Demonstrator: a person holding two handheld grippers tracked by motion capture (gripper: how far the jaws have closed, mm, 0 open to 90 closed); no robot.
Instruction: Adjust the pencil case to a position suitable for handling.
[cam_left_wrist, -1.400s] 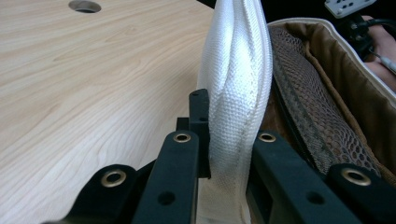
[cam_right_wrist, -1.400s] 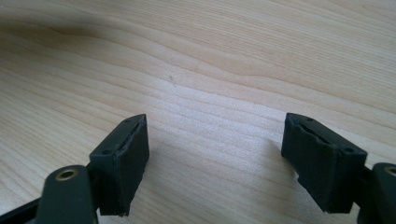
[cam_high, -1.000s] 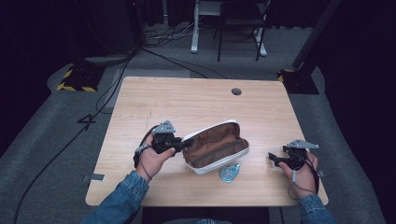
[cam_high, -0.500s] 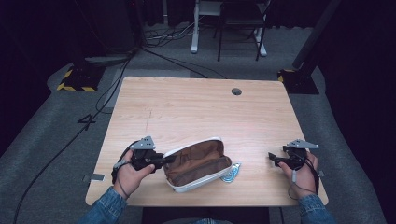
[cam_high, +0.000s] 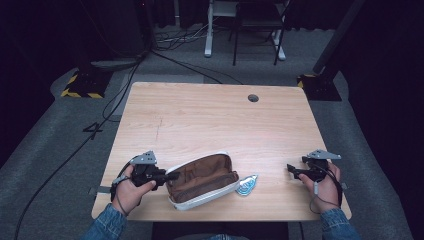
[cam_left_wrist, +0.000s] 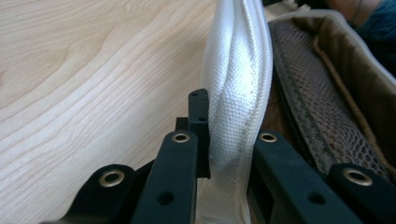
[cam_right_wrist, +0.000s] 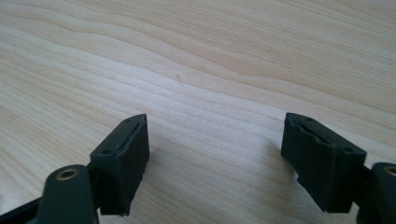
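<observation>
Your left gripper (cam_high: 167, 176) is clamped on the white rim of the pouch (cam_high: 202, 180), and over the last second you have dragged that pouch toward the near edge of the table (cam_high: 210, 115), swinging it so its open mouth now faces up and away from you. It lies near the near edge, left of centre, well placed for loading if that is the aim. The small blue packet (cam_high: 247, 184) sits just beside its right end, possibly touching. Your right gripper (cam_high: 291, 170) rests near the near right corner, jaws wide with nothing between them; they have just closed in a little.

The left gripper view shows what the high view cannot: the rim (cam_left_wrist: 236, 93) pinched flat between the jaws, and the brown mesh lining (cam_left_wrist: 322, 121) inside. The right gripper view gives bare wood between the fingertips (cam_right_wrist: 123, 154).
</observation>
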